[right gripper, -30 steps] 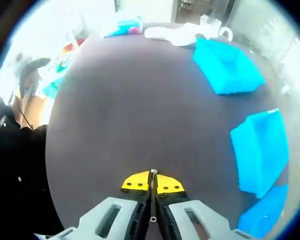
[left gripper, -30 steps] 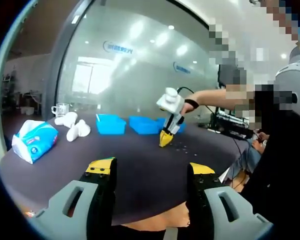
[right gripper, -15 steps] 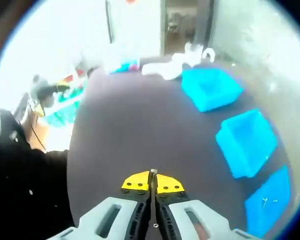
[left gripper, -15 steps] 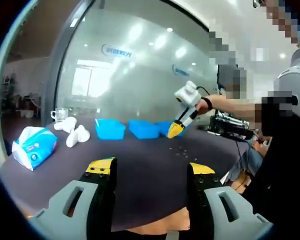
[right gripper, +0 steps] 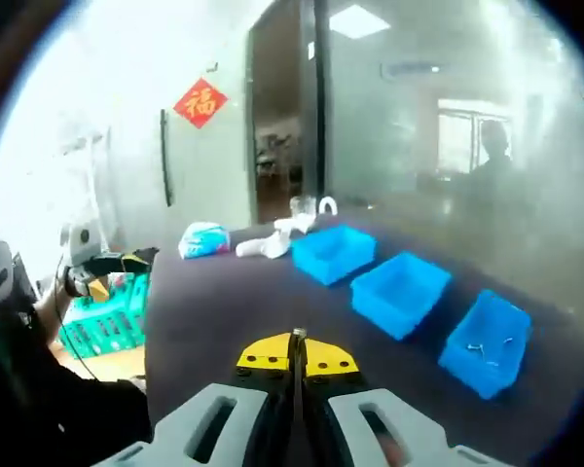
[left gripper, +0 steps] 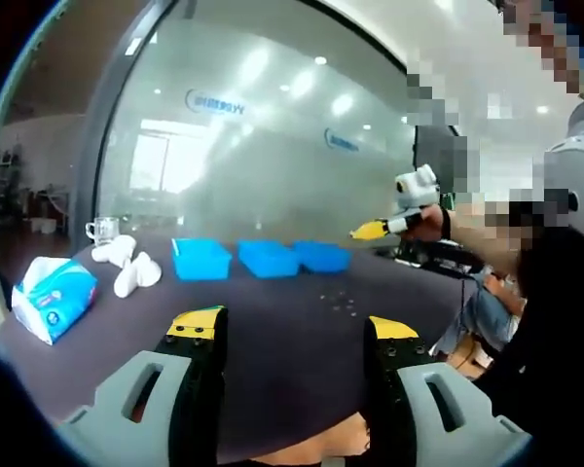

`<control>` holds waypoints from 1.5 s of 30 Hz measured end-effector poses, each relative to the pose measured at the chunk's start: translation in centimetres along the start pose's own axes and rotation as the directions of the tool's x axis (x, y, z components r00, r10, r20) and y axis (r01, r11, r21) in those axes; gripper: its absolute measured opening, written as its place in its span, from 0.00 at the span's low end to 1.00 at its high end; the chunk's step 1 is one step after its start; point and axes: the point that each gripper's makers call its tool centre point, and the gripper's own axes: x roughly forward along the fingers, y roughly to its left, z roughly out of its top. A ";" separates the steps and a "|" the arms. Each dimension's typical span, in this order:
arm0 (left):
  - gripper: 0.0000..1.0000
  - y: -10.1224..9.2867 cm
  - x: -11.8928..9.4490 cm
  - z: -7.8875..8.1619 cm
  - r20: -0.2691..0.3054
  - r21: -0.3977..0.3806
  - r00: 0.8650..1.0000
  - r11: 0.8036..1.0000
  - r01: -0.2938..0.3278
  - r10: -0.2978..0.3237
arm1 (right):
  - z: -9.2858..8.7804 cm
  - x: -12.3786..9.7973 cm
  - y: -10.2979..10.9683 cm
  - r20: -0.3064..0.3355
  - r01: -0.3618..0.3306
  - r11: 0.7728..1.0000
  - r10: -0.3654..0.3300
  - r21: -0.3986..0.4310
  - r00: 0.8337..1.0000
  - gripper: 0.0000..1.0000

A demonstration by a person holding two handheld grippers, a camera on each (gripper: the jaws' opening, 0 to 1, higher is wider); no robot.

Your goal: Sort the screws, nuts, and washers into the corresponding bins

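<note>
Right gripper (right gripper: 297, 357) is raised above the surface (right gripper: 214, 311), its fingers (right gripper: 269, 355) clenched on a screw (right gripper: 297, 342), a thin metal shank standing up out of the seam between the yellow tips; the same gripper appears in the left gripper view (left gripper: 370, 232), held high beyond the far end of the bin row; left gripper (left gripper: 295, 331) hangs low over the near edge of the surface with its fingers (left gripper: 197, 325) released and nothing between them; three blue bins stand in a row: near bin (right gripper: 487, 342) holds a few small metal pieces, middle bin (right gripper: 401, 290) and far bin (right gripper: 333, 253) contents cannot be made out; loose hardware (left gripper: 343, 302) lies scattered on the surface in front of the bins; a tissue pack (left gripper: 49, 297) and white objects (left gripper: 127, 268) sit well apart from the work; judgement: the screw is light, rigid and smooth, likely to pivot or slip in a thin pinch, best gripped across the shank near its middle; remaining pieces lie flat and small, washers especially hard to lift off the cloth
</note>
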 end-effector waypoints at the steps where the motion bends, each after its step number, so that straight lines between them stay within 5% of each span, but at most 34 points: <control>1: 0.55 0.0 0.0 0.0 0.000 0.001 1.000 1.000 0.001 -0.001 | 0.0 -0.7 -0.5 0.029 0.038 0.999 -0.038 -0.008 0.999 0.00; 8: 0.55 0.0 0.3 0.4 0.000 0.011 1.000 1.000 0.007 -0.007 | 0.0 -4.4 -2.0 0.172 0.184 0.981 -0.193 0.066 0.966 0.00; 12: 0.55 0.1 0.5 0.6 0.001 0.010 1.000 1.000 0.003 -0.003 | -0.4 -6.6 -2.9 0.229 0.339 0.941 -0.327 -0.016 0.917 0.00; 22: 0.55 0.3 0.8 0.6 0.000 0.000 1.000 1.000 0.002 -0.002 | 0.7 -8.6 -4.5 0.337 0.444 0.892 -0.446 0.089 0.829 0.00; 30: 0.55 0.2 0.6 0.6 -0.002 0.004 1.000 1.000 0.002 -0.002 | 1.8 -7.2 -9.3 0.327 0.502 0.853 -0.519 0.140 0.790 0.00; 34: 0.55 0.2 0.5 0.4 -0.004 -0.001 1.000 1.000 0.000 0.000 | 2.4 -5.6 -12.2 0.311 0.550 0.830 -0.550 0.095 0.775 0.00; 41: 0.55 0.4 0.2 0.0 0.000 -0.014 1.000 1.000 -0.007 0.007 | 1.6 -1.7 -18.6 0.250 0.588 0.801 -0.596 0.116 0.763 0.00; 45: 0.55 0.4 -0.1 -0.2 -0.003 -0.019 1.000 1.000 -0.012 0.012 | 0.8 -0.1 -20.2 0.223 0.596 0.792 -0.610 0.133 0.760 0.00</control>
